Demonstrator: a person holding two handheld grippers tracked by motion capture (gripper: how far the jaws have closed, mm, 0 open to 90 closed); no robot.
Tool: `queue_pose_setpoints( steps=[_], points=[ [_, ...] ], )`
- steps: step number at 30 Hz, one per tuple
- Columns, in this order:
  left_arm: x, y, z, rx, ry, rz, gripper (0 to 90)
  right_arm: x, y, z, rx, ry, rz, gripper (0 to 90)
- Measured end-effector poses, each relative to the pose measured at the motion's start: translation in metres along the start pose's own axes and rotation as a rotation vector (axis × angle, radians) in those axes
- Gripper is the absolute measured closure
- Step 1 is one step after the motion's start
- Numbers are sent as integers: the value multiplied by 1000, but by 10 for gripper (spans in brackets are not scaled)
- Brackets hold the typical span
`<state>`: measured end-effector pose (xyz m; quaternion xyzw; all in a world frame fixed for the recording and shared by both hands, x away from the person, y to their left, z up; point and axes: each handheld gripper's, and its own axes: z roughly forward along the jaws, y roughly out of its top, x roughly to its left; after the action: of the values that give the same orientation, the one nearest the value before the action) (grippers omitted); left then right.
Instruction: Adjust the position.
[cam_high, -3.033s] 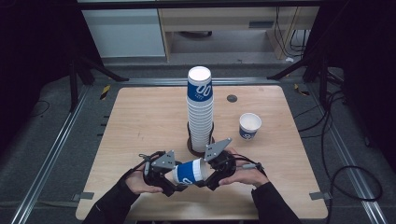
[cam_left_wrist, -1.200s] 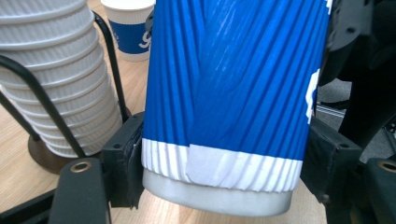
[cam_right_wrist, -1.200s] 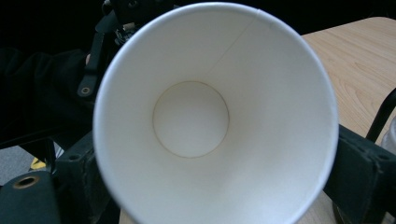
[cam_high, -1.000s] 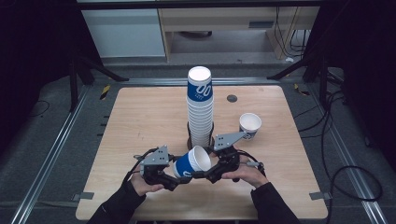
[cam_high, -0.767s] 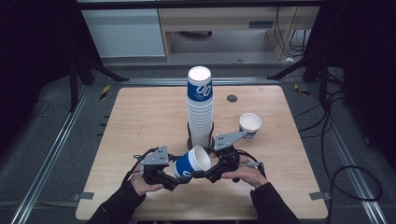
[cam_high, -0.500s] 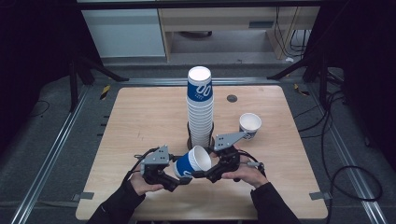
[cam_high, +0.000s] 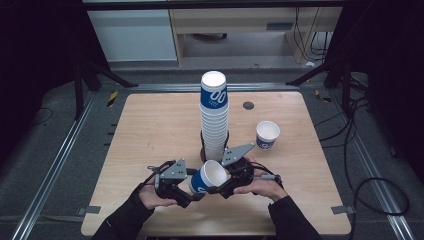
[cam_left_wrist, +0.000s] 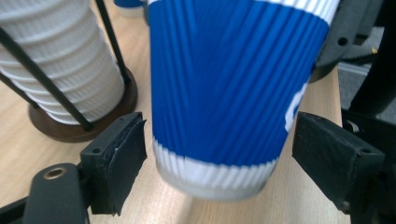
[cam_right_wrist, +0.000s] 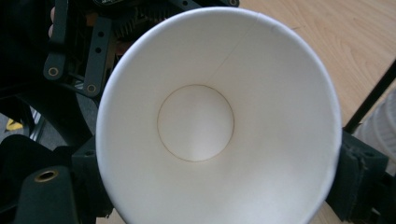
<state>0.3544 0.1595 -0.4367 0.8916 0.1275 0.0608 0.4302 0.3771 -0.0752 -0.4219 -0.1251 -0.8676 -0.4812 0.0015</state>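
Blue ribbed paper with a white band at its foot wraps the cup (cam_high: 207, 177) that hangs between the two grippers, just above the near part of the desk (cam_high: 150, 125). It lies tilted on its side, with its white open mouth turned toward the right gripper (cam_high: 227, 182) and its base toward the left gripper (cam_high: 192, 192). In the right gripper view the cup (cam_right_wrist: 217, 126) looks straight back, round white bottom in the middle, and the rim sits squeezed between the two black fingers (cam_right_wrist: 357, 182), which press on it from either side; the right gripper is clenched on the cup. In the left gripper view the cup's (cam_left_wrist: 233, 88) blue wall and white foot stand between the left fingers (cam_left_wrist: 119, 158), but a gap shows on both sides: the pads are off the paper. The left jaws have just been opening, with the cup's base between them yet untouched, so this gripper is released.

A person's hands hold both grippers, dark sleeves coming in from the near edge of the high view. Just behind the held cup, near the middle of the desk, rises a tall stack of cups (cam_high: 214, 117) in a holder with thin black rods and a dark round base (cam_left_wrist: 77, 126); the topmost one is blue, mouth up. To the right of the stack, apart from it, a single cup (cam_high: 267, 135) stands upright on the wood. A small dark round spot (cam_high: 248, 105) marks the desk farther back.
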Motion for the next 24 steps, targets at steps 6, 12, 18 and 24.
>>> queue_pose_setpoints(
  steps=[6, 12, 18, 24],
  points=[
    [-1, -1, 3, 23, -3, 10, 219, 3, 2, 3, 2, 20, -9, 156],
    [-1, -1, 2, 35, -18, 13, 275, 4, 2, 3, -6, 31, -9, 153],
    [-2, -1, 0, 4, -22, 11, 280, 3, 3, 2, -38, 22, 0, 91],
    [3, -2, -7, -65, -19, -23, 281, 0, 4, -5, -110, 23, 36, 76]
  ],
)
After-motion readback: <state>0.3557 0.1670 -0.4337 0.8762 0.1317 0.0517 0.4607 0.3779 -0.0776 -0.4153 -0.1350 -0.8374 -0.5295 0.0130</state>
